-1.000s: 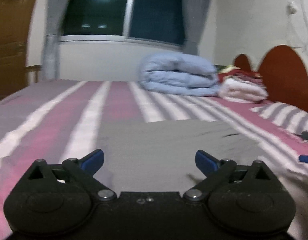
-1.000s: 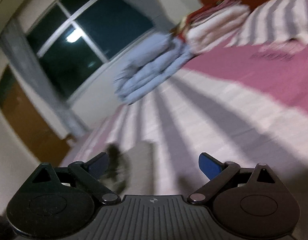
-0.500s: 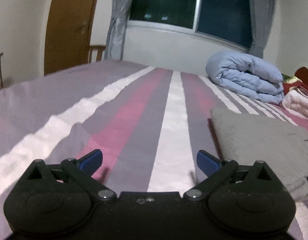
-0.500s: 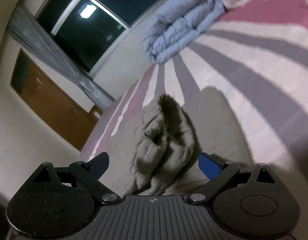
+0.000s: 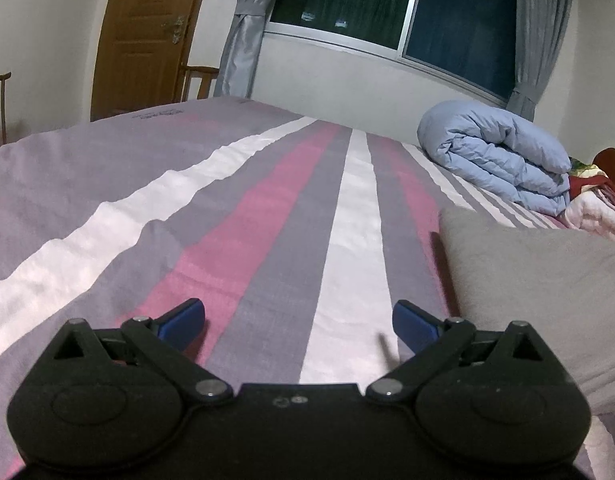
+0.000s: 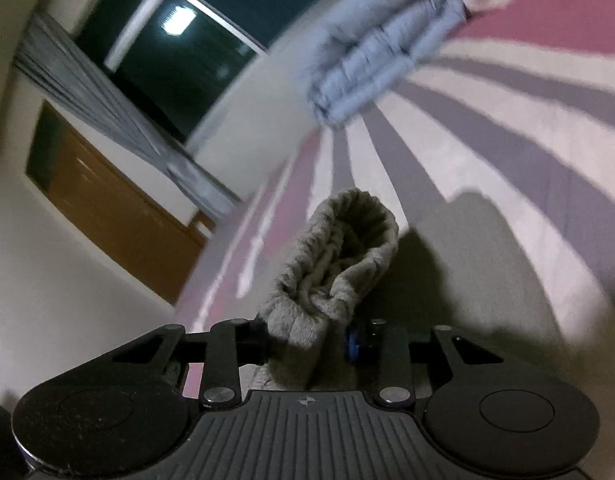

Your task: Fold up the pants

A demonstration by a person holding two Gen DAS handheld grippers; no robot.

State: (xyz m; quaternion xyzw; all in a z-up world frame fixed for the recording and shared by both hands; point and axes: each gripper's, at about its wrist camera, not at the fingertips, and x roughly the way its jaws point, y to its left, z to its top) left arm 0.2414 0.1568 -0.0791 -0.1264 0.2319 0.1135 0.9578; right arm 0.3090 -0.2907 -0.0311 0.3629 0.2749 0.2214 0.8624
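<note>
Grey pants lie on a striped bed. In the left wrist view the folded pants [image 5: 539, 280] lie flat at the right, just right of my left gripper [image 5: 299, 322], which is open and empty over the bedsheet. In the right wrist view my right gripper [image 6: 307, 340] is shut on a bunched, rolled-up edge of the pants [image 6: 339, 256], which stands up between the fingers. The rest of the pants [image 6: 467, 280] spreads behind it on the bed.
A folded light-blue duvet [image 5: 499, 160] and pink and red bedding [image 5: 595, 200] lie at the far right of the bed. A wooden door [image 5: 147, 36], chairs [image 5: 199, 80] and a curtained window [image 5: 387, 4] stand beyond the bed [image 5: 227, 220].
My right gripper has closed on the bunched edge of the pants. My left gripper has drifted a little further left of the pants and stays open.
</note>
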